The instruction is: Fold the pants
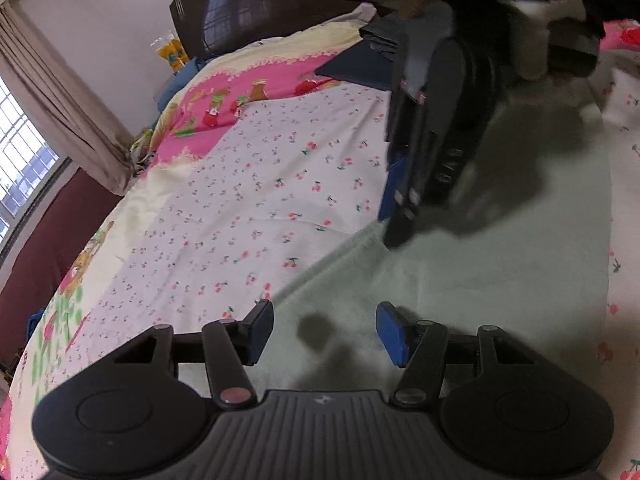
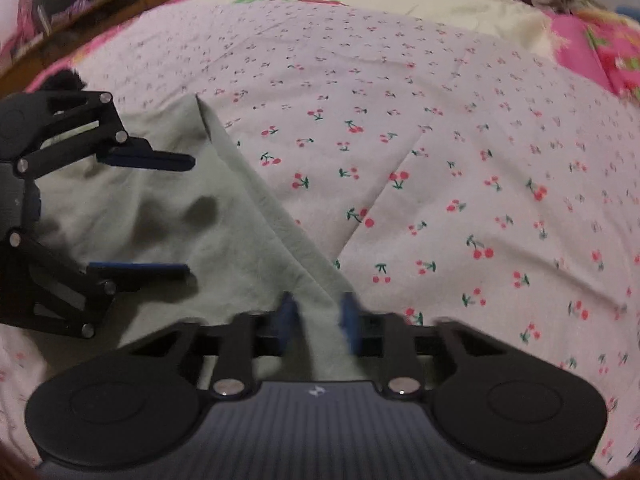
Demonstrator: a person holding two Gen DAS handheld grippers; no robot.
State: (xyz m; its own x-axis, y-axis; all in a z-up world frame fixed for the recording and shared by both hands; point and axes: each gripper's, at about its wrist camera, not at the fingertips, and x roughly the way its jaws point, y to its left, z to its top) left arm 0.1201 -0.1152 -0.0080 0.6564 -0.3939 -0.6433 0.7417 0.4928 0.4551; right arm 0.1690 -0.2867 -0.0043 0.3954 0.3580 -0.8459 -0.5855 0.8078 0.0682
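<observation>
The pale green pants [image 1: 500, 240] lie spread on a bed with a cherry-print sheet [image 1: 260, 184]. My left gripper [image 1: 324, 334] is open and hovers just above the pants near their left edge, holding nothing. It also shows in the right wrist view [image 2: 188, 216], open over the cloth. My right gripper [image 2: 316, 320] has its blue pads on either side of a raised fold of the pants [image 2: 224, 216], with a gap still showing, so it is open around the cloth. In the left wrist view the right gripper [image 1: 404, 184] is blurred and points down onto the pants.
A dark headboard [image 1: 256, 4] stands at the bed's far end. Folded dark clothes [image 1: 360, 60] lie near it. A curtain [image 1: 60, 104] and window are at the left. A wooden shelf [image 2: 100, 4] stands beyond the bed in the right wrist view.
</observation>
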